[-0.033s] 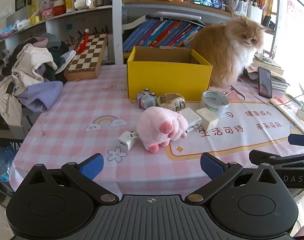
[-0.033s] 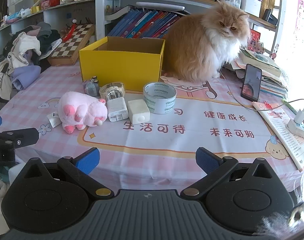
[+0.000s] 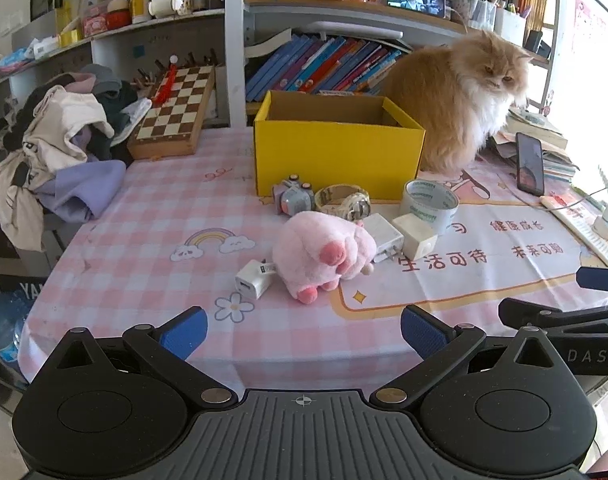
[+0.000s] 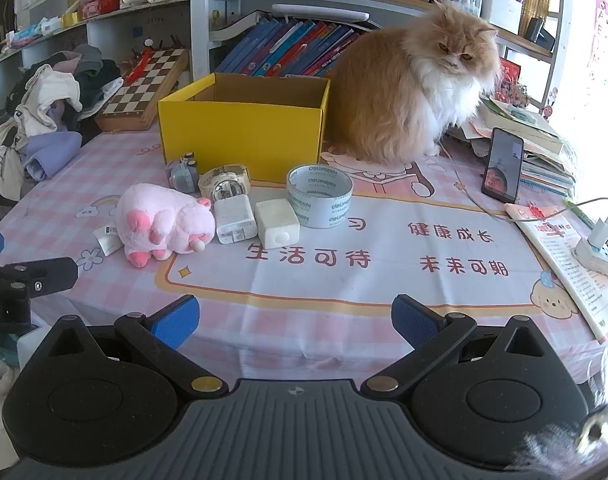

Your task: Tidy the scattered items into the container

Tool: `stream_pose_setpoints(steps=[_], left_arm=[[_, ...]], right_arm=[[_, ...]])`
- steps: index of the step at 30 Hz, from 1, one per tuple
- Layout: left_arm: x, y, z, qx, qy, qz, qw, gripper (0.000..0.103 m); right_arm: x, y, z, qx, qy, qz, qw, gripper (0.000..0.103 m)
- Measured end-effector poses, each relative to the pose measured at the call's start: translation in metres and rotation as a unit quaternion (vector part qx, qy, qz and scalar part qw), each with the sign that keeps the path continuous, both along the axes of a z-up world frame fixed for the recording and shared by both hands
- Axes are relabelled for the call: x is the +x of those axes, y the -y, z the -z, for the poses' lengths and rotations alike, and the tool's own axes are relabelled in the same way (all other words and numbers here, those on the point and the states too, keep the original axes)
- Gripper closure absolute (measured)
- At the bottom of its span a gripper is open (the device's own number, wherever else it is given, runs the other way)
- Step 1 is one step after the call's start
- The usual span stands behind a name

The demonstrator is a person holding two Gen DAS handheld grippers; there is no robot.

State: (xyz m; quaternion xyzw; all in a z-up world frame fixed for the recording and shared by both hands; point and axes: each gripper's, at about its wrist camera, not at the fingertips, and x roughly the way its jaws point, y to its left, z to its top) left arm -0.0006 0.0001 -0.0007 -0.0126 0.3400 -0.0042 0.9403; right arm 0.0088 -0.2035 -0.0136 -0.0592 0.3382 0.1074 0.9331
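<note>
Both tools are held low at the near table edge, empty. Left gripper (image 3: 304, 330) is spread wide, nothing between its blue pads; right gripper (image 4: 295, 320) likewise spread and empty.

The yellow cardboard box (image 3: 338, 152) stands open-topped at 12 o'clock from the left gripper and about 11 o'clock from the right. Its floor is hidden, so I cannot tell what it holds.

A cluster of items lies on the pink checked tablecloth (image 3: 144, 232) just in front of the box:
- pink plush pig (image 3: 324, 252), on its side, long axis running 10-to-4 in the left view
- small white USB charger (image 3: 254, 280), touching the pig at its 8 o'clock
- white power adapter (image 4: 235, 219) and white cube plug (image 4: 277, 223), side by side
- cream wristwatch (image 4: 224, 182)
- grey toy camera (image 4: 183, 176)
- clear tape roll (image 4: 319, 196), standing on its flat side

The key relation is that pig and charger sit dead ahead of the left gripper at 12, but off at 10 to 11 from the right. The tape roll and cube plug sit near 12 for the right. So the left is nearer the pig, the right nearer the tape.

An orange cat (image 4: 416, 92) sits touching the box at its 3 o'clock and could move in the way.
</note>
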Motion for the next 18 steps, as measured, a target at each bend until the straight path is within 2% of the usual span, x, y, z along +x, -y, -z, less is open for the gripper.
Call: stream_pose_setpoints(steps=[18], left_arm=[[-0.001,0.0018,0.0009,0.001,-0.016,0.001,0.9999,0.0]], right_arm=[[0.0018,-0.0067,0.0002,-0.003,-0.007,0.001,1.0,0.0]])
